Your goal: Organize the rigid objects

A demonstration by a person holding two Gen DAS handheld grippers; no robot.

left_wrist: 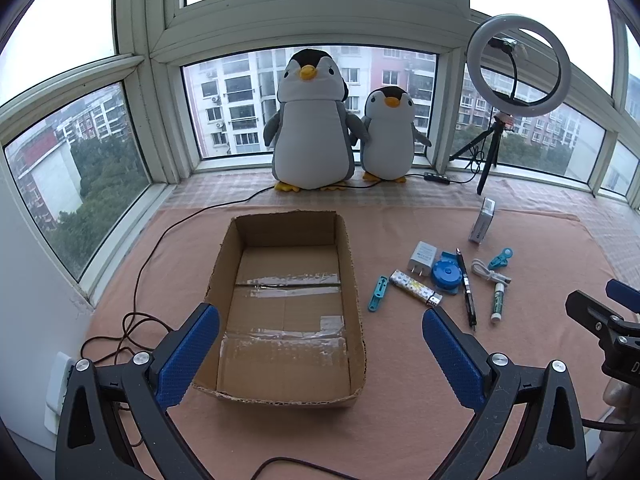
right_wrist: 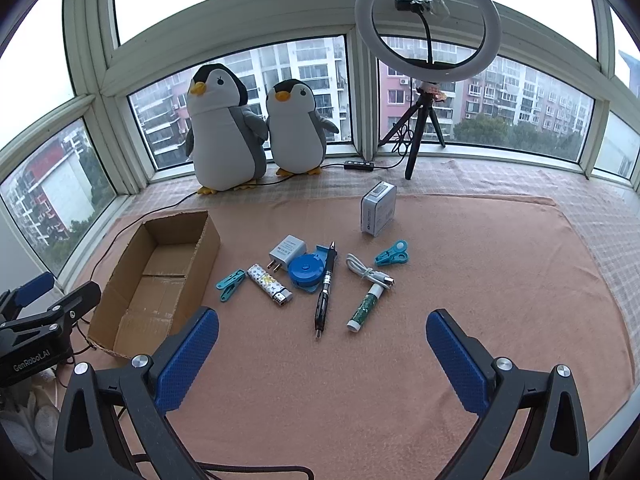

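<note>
Because the cardboard box (left_wrist: 288,308) sits open and has nothing in it, it looks like the place where the small hard things are meant to go. It lies on the left side of the pink cloth (right_wrist: 480,280) that covers the surface, right in front of the left tongs (left_wrist: 320,340), which are spread wide and hold nothing. The small things lie in a loose bunch just beside the box, on its right, so each one is a short trip away. Nearest the box is a teal clip (right_wrist: 231,280), then a lighter (right_wrist: 269,284), a white plug (right_wrist: 286,252), a round blue tape measure (right_wrist: 306,272), a black pen (right_wrist: 325,292), a white cable (right_wrist: 368,272), a green tube (right_wrist: 364,306) and another teal clip (right_wrist: 392,253). A small white box (right_wrist: 379,209) stands up farther back, apart from the rest. The right tongs (right_wrist: 322,344) are spread wide too and hold nothing, and they point at the pen and the tube, so I think one of those may be picked first. Nothing has gone into the box yet. Two toy penguins (left_wrist: 312,120) and a ring light (right_wrist: 428,20) stand by the window, well away from the work.
</note>
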